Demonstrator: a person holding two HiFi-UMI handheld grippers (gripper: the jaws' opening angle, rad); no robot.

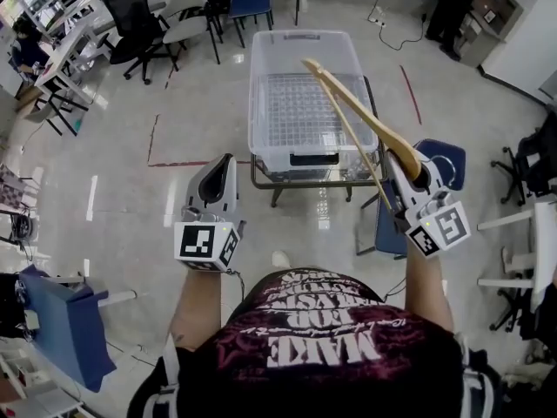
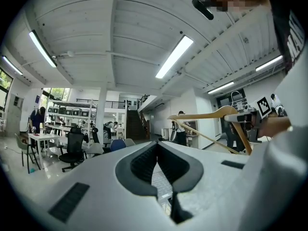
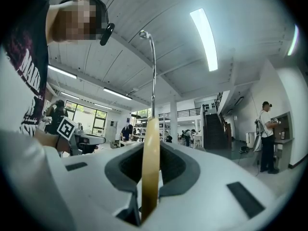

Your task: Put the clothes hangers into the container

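The right gripper (image 1: 407, 168) is clamping a wooden hanger (image 1: 357, 103) near its neck. The jaws are pressing on the wood from both sides, and the metal hook (image 3: 153, 66) is rising straight above them. The hanger is being held in the air and is slanting away from the gripper, its far arm showing across the right side of the clear container (image 1: 261, 94). The left gripper (image 1: 226, 168) is hovering left of the container, empty, its jaws closed tip to tip. A blue chair (image 1: 452, 159) is standing behind the right gripper.
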